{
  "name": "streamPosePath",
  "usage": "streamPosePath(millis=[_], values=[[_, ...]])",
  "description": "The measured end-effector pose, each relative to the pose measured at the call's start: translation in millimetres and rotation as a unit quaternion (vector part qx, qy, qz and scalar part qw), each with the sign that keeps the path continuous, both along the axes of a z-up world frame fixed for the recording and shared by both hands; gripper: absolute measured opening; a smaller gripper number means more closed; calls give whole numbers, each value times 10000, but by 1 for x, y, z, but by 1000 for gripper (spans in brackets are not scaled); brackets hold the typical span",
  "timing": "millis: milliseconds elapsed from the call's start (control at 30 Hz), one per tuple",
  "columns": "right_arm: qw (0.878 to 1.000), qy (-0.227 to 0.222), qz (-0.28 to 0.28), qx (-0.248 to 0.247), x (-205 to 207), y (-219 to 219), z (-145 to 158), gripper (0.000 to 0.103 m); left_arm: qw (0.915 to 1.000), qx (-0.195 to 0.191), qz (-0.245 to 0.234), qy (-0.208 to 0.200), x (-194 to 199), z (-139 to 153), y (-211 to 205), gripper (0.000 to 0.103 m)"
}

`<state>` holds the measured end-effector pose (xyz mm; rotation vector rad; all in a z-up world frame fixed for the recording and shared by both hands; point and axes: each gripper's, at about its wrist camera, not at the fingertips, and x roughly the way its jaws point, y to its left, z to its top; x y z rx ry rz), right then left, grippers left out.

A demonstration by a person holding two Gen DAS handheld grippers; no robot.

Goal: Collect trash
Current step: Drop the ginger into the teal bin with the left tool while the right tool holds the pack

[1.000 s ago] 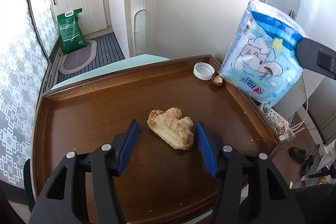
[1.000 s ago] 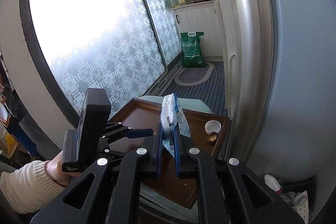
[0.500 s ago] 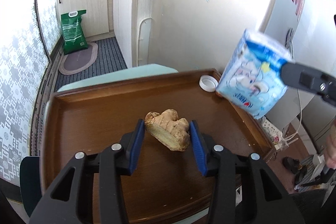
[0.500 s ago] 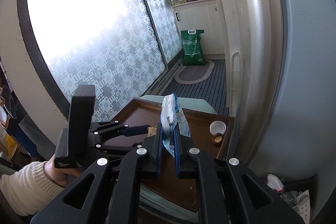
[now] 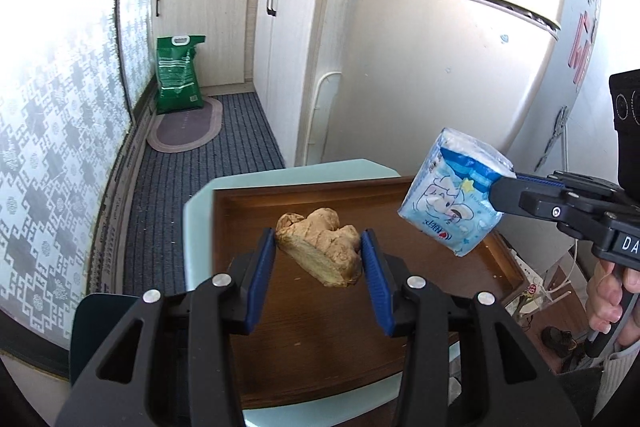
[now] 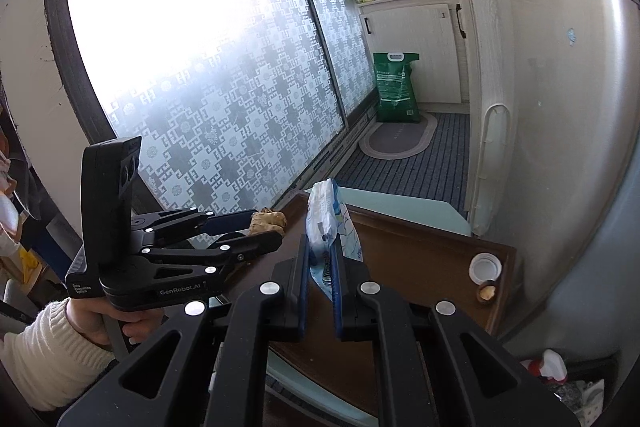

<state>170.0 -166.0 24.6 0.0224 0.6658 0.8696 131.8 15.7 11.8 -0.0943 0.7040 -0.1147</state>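
Note:
A knobbly tan piece of ginger (image 5: 322,249) hangs above the brown wooden tray (image 5: 320,339), and my left gripper (image 5: 320,259) is shut on it with both blue pads against its sides. In the right wrist view the same ginger (image 6: 269,221) shows at the tip of the left gripper (image 6: 256,227). My right gripper (image 6: 320,267) is shut on a blue and white tissue packet (image 6: 330,223), held upright above the tray (image 6: 420,259). From the left wrist view that packet (image 5: 452,195) floats at the right.
A white bottle cap (image 6: 485,265) and a small brown nutshell (image 6: 487,291) lie at the tray's far corner beside the fridge (image 6: 568,131). The tray rests on a pale green table (image 5: 288,173). A green sack (image 5: 178,75) and an oval mat (image 5: 186,125) are on the kitchen floor.
The left gripper closed on the ginger and lifted it off the tray, moving back and up. The right gripper drew back with the tissue packet still in it.

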Motion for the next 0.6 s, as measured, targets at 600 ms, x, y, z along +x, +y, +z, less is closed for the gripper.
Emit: streamPosePath(millis=[600], values=[[9975, 88, 683, 132, -11, 81, 9, 9, 9980, 50, 609, 155, -33, -7, 85, 46]])
